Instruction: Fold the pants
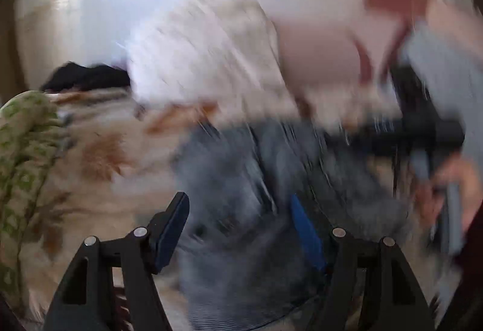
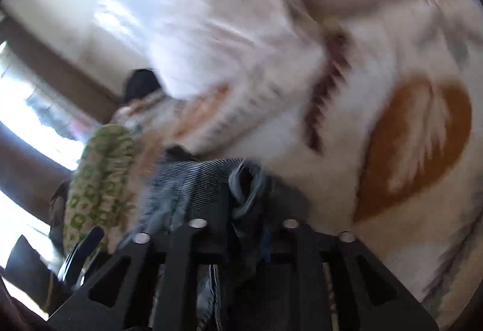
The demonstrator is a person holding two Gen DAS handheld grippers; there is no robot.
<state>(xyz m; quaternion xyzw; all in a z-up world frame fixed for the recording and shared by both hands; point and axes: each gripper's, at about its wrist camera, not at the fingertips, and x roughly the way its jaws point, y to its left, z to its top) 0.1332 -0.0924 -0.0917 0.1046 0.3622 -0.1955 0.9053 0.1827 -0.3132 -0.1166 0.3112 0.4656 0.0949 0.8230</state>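
The blue-grey striped pants [image 1: 241, 186] lie on a bed with a white and orange patterned cover [image 1: 99, 156]; the view is motion-blurred. My left gripper [image 1: 238, 225] is open just above the pants, its blue-padded fingers wide apart and empty. In the right wrist view my right gripper [image 2: 241, 210] is shut on a bunched part of the pants [image 2: 193, 180], which hang from the closed jaws over the bed. The right gripper and the hand holding it also show in the left wrist view [image 1: 422, 135] at the right.
A green patterned cloth [image 1: 21, 150] lies at the left, also in the right wrist view [image 2: 99, 174]. White pillows [image 1: 205, 59] sit at the head of the bed. A dark object [image 1: 87, 77] lies beyond. The bed cover [image 2: 416, 144] fills the right.
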